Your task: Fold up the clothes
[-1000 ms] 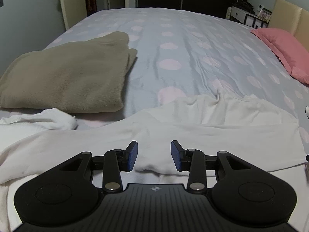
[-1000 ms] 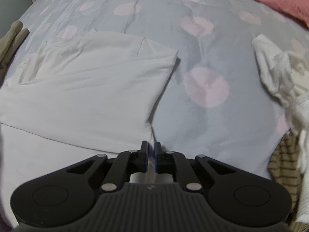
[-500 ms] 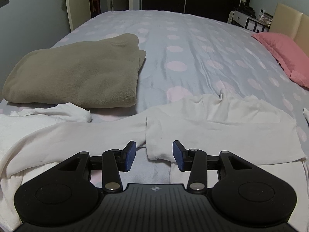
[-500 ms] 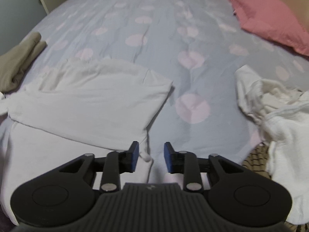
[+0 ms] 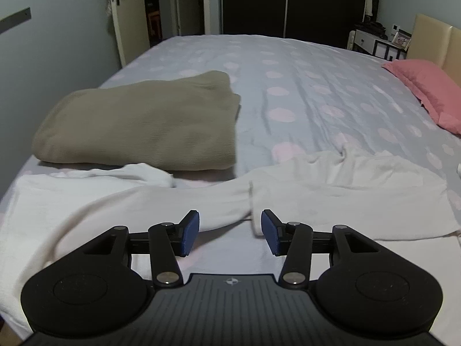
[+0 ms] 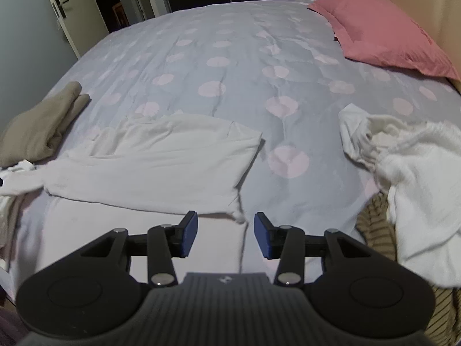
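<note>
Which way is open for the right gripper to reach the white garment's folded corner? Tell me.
Probably straight ahead: the right gripper is open, the white garment's folded corner lies just beyond its fingertips, nothing between.

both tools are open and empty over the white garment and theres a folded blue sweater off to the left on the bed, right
Not quite: the folded sweater is olive-tan, not blue, as the left wrist view shows. The rest holds: left tool and right tool are open and empty over the white garment.

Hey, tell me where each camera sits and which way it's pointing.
Left wrist: behind the open left tool, facing up the bed over the white garment to the folded olive blanket.
Right wrist: behind the open right tool, facing the garment's right edge and crumpled white pile.
Shared: garment, blanket, pink pillow.
</note>
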Demonstrator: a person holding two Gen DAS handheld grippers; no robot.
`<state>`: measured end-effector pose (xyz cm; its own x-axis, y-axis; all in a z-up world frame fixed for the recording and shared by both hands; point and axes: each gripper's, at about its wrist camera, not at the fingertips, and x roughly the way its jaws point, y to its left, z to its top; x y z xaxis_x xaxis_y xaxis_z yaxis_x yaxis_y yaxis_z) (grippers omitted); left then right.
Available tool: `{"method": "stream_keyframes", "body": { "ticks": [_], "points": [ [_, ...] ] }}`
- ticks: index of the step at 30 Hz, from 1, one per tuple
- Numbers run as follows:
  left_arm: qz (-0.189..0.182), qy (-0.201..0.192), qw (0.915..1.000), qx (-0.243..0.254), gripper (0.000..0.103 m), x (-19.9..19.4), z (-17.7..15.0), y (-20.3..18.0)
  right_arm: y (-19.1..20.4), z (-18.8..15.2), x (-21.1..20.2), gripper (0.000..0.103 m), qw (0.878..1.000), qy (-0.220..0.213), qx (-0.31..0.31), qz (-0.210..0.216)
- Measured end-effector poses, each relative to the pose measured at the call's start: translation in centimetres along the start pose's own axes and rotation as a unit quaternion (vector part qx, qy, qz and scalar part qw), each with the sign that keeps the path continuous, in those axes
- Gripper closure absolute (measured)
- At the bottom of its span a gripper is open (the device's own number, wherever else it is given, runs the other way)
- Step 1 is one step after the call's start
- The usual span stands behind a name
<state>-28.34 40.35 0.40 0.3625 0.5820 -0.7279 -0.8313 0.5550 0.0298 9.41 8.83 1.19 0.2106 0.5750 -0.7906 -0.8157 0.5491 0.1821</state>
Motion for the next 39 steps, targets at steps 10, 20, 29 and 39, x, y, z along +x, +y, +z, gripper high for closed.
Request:
{"method": "stream_keyframes", "body": {
  "ticks": [10,20,29,39],
  "points": [
    [0.02,-0.017,0.9992,-0.031,0.054,-1.5,-3.1,4.6,1.7,-4.9,-0.3,0.056,0.997,-0.051,0.0,0.054],
    [0.081,-0.037,0.9846,-0.15,0.052,-1.3,-4.8,12.5,3.5,-8.1,2.7,0.056,0.998,-0.02,-0.009,0.051],
    [0.127,-0.021,0.9733,-0.19,0.052,1.1,-4.3,16.8,5.3,-7.4,4.1,0.056,0.998,-0.013,-0.039,0.056],
    [0.116,-0.02,0.9807,-0.157,0.091,1.2,-4.0,15.3,5.8,-6.8,5.7,0.056,0.998,0.007,-0.045,0.045]
  ]
}}
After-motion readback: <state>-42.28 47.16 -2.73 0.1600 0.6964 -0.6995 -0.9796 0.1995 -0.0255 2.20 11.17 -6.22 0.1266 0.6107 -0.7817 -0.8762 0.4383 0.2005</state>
